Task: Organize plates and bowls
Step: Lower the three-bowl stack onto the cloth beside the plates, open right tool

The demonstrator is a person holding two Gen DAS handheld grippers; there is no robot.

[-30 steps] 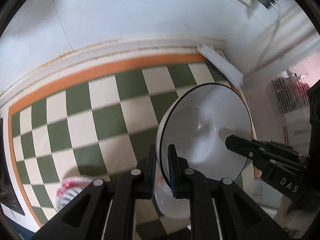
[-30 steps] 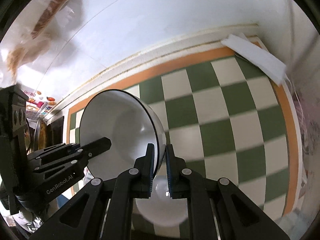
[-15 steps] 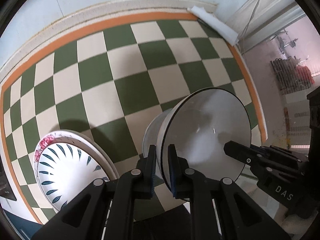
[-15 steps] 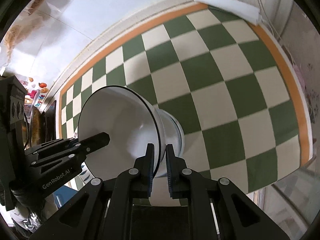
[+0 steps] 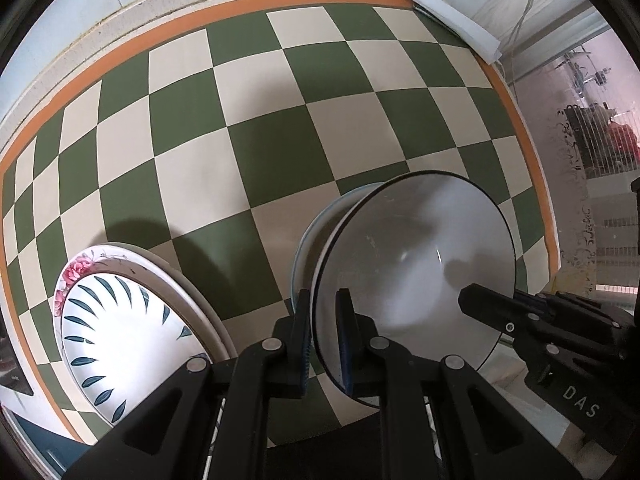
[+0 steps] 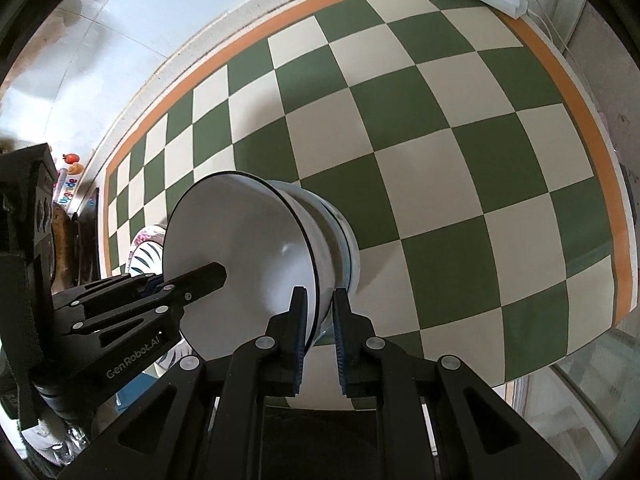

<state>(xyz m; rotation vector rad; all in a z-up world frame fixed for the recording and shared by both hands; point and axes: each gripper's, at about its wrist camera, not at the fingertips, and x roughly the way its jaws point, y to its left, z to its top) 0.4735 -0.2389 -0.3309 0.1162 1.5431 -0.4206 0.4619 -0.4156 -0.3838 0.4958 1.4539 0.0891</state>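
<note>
a: where's the white bowl?
b: tilted over the checkered desk, its dark rim pinched on both sides. the left gripper is clamped on one edge, the right gripper on the opposite edge.
a: and under it?
b: its base sits in a second bowl standing on the desk. a stack of patterned plates lies just beside, to the left.

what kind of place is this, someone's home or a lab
Most likely a home dining or kitchen corner. A green and cream checkered tablecloth covers a table pushed against a white wall, household crockery sits on it, such as the floral plates and the white bowl, and what look like fridge magnets show at the left.
</note>
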